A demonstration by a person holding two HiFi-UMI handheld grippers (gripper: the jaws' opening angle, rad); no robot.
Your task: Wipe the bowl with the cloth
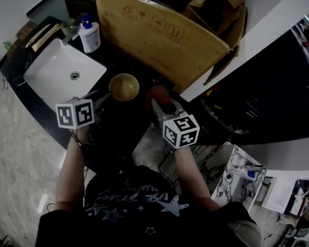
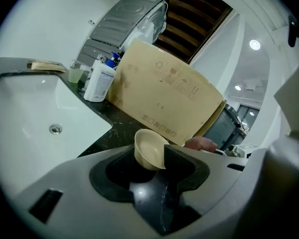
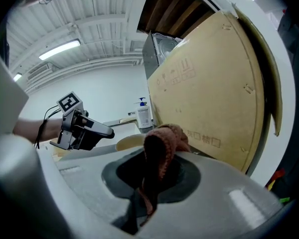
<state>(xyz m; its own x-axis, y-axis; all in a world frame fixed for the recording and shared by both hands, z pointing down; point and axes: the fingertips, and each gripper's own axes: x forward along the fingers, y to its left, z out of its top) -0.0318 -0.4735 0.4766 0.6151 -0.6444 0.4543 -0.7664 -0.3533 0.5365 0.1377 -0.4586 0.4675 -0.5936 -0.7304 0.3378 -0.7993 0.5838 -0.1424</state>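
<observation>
Our left gripper (image 1: 104,98) at centre-left of the head view, jaws standing apart, our right gripper (image 1: 155,106) just right of centre, jaws clamped on a rust-red knitted cloth (image 3: 162,153), left forearm (image 1: 71,163) and right forearm (image 1: 188,169) reaching up from the lower frame

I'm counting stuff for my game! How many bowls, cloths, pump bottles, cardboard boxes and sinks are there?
bowl: 1
cloth: 1
pump bottle: 1
cardboard box: 1
sink: 1
Total: 5
</observation>
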